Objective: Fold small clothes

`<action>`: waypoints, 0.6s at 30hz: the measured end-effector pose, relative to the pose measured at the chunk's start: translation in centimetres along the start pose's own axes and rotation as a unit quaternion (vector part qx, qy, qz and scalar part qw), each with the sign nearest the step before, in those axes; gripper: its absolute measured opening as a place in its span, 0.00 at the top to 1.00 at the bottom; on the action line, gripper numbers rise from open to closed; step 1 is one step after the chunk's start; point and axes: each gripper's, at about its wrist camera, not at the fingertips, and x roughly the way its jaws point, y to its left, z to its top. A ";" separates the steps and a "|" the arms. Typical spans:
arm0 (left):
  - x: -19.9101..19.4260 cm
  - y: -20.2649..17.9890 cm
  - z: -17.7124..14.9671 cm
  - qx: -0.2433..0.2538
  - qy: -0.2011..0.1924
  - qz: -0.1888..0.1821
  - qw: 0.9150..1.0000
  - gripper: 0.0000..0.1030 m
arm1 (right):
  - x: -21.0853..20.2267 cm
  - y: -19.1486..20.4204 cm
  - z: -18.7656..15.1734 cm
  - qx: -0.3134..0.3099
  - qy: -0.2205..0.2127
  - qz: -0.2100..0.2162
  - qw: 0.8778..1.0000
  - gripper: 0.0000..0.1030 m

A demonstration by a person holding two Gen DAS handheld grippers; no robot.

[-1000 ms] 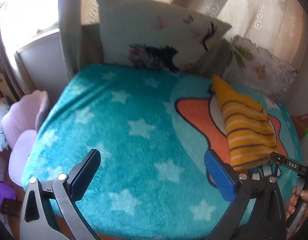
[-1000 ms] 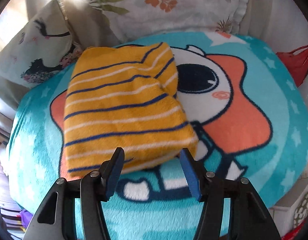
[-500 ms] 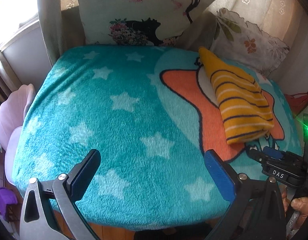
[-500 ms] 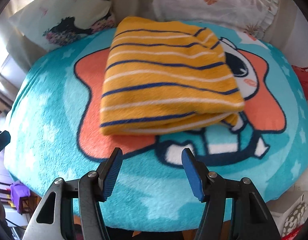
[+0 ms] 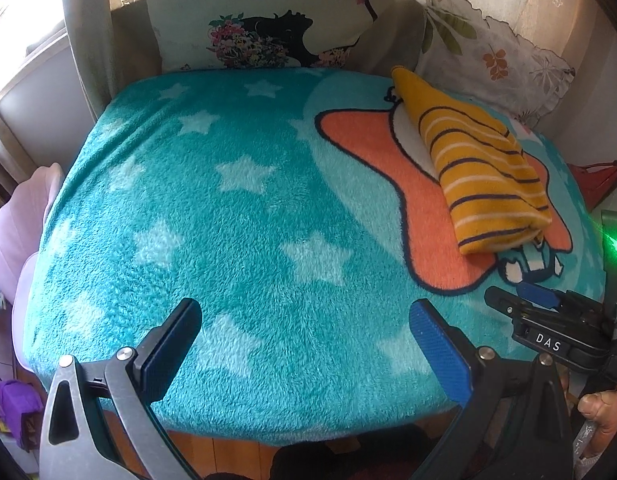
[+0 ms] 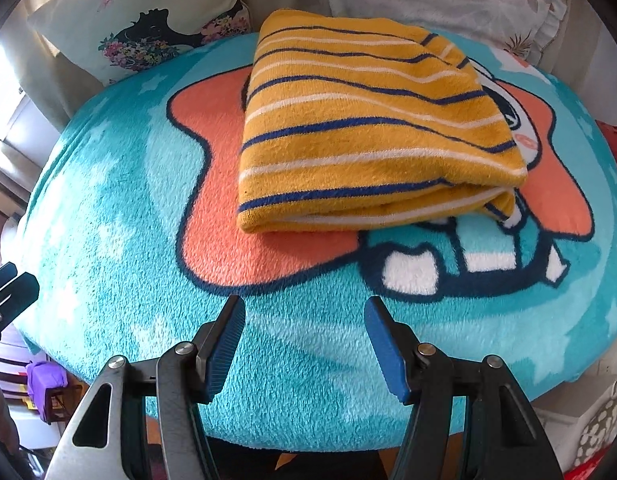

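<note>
A folded yellow garment (image 6: 372, 128) with blue and white stripes lies on the teal star blanket (image 6: 120, 208), over its orange cartoon star. In the left wrist view the same garment (image 5: 480, 168) sits at the right side of the blanket (image 5: 236, 208). My right gripper (image 6: 304, 320) hangs open above the blanket's front part, a short way in front of the garment, with nothing between its blue pads. My left gripper (image 5: 304, 320) is open over the blanket's near edge, well left of the garment, also empty. The right gripper (image 5: 520, 296) shows at the right edge of the left wrist view.
Two cushions stand at the back: a pale one with a dark silhouette print (image 5: 276, 12) and a leaf-print one (image 5: 500, 52). A pink chair (image 5: 16, 216) stands left of the blanket. A red item (image 6: 616, 140) lies at the right, and a white patterned basket (image 6: 588, 432) sits low right.
Both grippers have drawn back toward the blanket's near edge and tilted down. The right gripper, earlier right at the garment's front edge, now stands apart from it. The garment has not moved.
</note>
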 end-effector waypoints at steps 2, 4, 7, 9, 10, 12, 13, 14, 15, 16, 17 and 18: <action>0.2 -0.1 0.0 0.001 0.004 0.001 1.000 0.00 | 0.0 -0.2 0.1 0.003 -0.001 0.000 1.000 0.35; 0.4 -0.3 0.0 0.002 0.008 0.004 1.000 0.00 | 0.1 -0.4 0.1 0.005 -0.002 0.001 1.000 0.35; 0.2 -0.9 0.0 0.006 0.007 0.008 1.000 0.00 | 0.0 -0.8 0.2 0.007 -0.006 0.007 1.000 0.35; -0.1 -1.7 0.1 0.007 -0.001 0.015 1.000 0.00 | 0.0 -0.9 0.4 0.005 -0.010 0.010 1.000 0.35; -0.3 -2.1 0.2 0.007 -0.004 0.018 1.000 0.00 | -0.1 -1.1 0.6 0.003 -0.012 0.012 1.000 0.35; -0.4 -3.0 0.4 0.006 -0.008 0.023 1.000 0.00 | -0.2 -1.6 0.9 -0.002 -0.016 0.020 1.000 0.35; -0.5 -3.5 0.4 0.005 -0.009 0.025 1.000 0.00 | -0.3 -1.9 1.0 -0.007 -0.018 0.023 1.000 0.35; -0.5 -4.2 0.4 0.004 -0.008 0.026 1.000 0.00 | -0.4 -2.1 1.1 -0.010 -0.019 0.025 0.999 0.35; -0.5 -4.7 0.5 0.002 -0.008 0.027 1.000 0.00 | -0.6 -2.6 1.3 -0.016 -0.021 0.026 0.999 0.35; -0.5 -5.2 0.5 0.001 -0.007 0.028 1.000 0.00 | -0.7 -3.0 1.4 -0.018 -0.022 0.027 0.999 0.35; -0.5 -5.9 0.5 0.000 -0.008 0.030 1.000 0.00 | -1.0 -3.7 1.5 -0.020 -0.024 0.028 0.999 0.35; -0.6 -6.8 0.6 -0.002 -0.009 0.030 1.000 0.00 | -1.3 -4.5 1.7 -0.020 -0.027 0.029 0.999 0.35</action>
